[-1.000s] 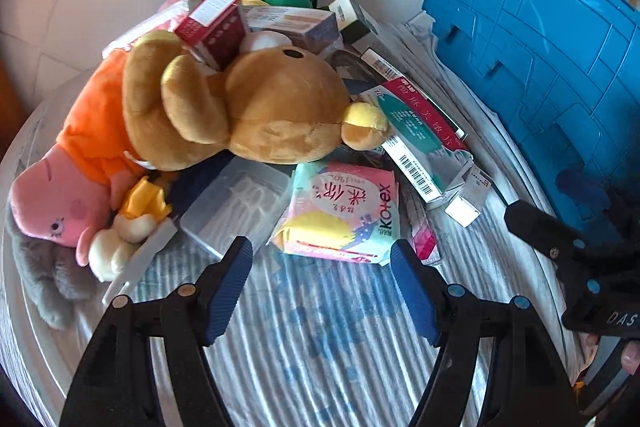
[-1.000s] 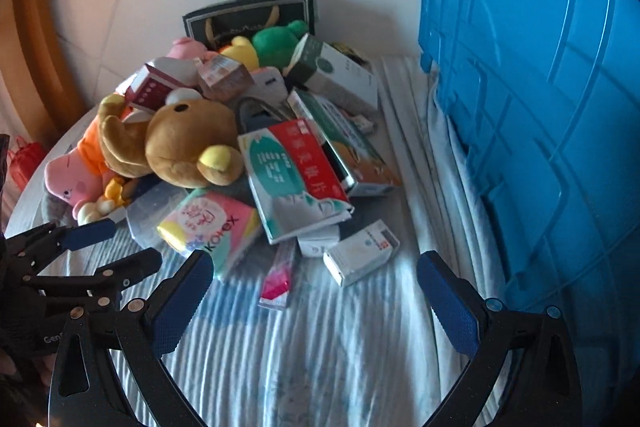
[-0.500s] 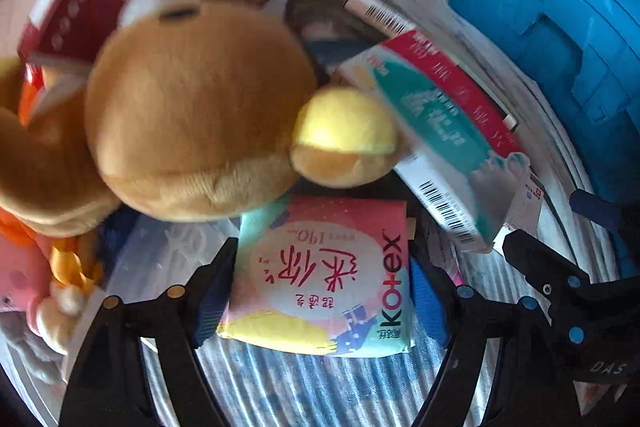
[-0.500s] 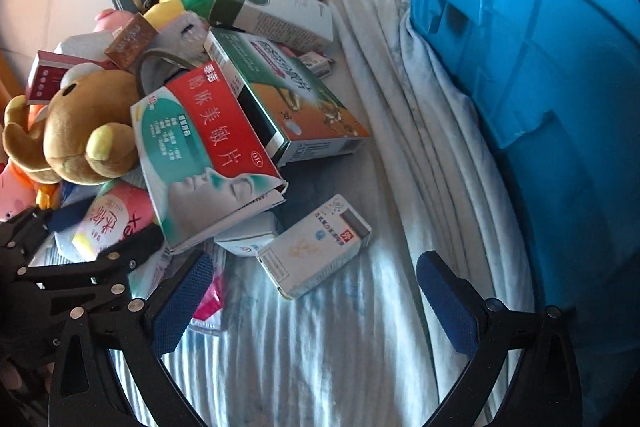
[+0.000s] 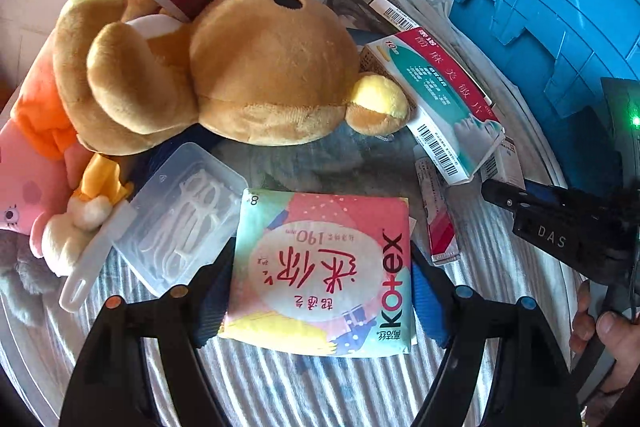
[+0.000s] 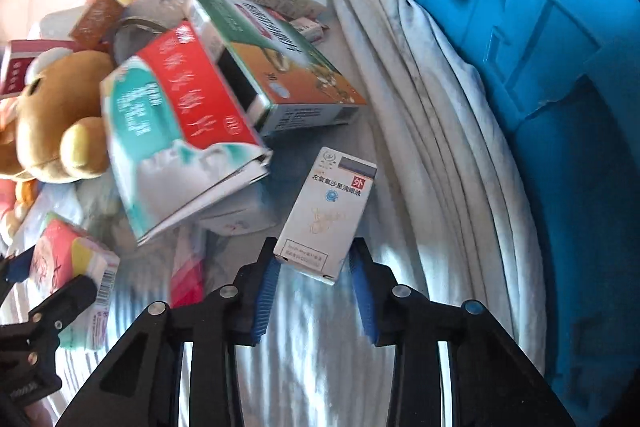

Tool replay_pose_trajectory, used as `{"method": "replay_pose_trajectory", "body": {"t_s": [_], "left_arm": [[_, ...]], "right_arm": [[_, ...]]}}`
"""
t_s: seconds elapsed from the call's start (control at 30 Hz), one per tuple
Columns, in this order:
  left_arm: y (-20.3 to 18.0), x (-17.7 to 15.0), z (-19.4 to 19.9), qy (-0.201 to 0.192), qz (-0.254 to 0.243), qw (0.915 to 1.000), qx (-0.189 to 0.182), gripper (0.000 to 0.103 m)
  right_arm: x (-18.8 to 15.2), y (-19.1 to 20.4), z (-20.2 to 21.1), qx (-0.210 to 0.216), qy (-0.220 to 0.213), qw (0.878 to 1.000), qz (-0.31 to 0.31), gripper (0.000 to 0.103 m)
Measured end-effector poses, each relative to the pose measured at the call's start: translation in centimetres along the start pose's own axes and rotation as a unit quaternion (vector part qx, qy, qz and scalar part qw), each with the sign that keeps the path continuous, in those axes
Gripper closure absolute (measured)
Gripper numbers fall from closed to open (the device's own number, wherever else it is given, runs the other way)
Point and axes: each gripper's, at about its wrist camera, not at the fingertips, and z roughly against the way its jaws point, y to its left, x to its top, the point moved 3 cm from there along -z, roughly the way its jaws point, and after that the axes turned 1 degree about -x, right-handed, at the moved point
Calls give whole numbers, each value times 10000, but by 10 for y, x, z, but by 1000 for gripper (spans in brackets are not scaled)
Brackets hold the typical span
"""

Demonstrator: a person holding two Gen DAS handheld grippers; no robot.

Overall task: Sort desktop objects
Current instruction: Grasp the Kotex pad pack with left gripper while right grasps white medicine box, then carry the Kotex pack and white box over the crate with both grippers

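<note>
Eye-drop box (image 6: 326,213) now between right hand-held gripper (image 6: 314,291).

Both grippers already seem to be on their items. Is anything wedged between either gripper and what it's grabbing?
Nothing visible. The left gripper has the Kotex pack directly between its pads, clear of the floss box beside it. The right gripper closes on the white medicine box, whose near end sits between the pads with nothing else there.

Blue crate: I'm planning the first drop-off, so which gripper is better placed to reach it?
Probably the right gripper: shut on the small white medicine box, with the blue crate right beside it. The left gripper, holding the Kotex pack, sits farther from it.
</note>
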Motion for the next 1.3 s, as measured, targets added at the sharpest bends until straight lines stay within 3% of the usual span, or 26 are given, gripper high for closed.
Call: {"method": "replay_pose_trajectory", "body": {"t_s": [0.23,0.4,0.77,1.0,1.3], "left_arm": [[-3,-5,48,-521,-54,9986,54,26],[-9,-5,94,-1046,-60,9943,181,26],[-28,11,195,-1936,2,9800,468,26],[-79,37,240,-2464,-244,9687,174,26],[-177,77,270,-2826,-824,9552,-311,26]], "right_arm": [[-15,12,46,228,-351,9987,290,69],[-26,30,95,375,-849,9937,620,69],[-4,46,222,581,-2285,9659,1073,68],[5,20,300,372,-3037,9465,1026,68],[17,-71,369,-437,-3661,9275,615,68]]}}
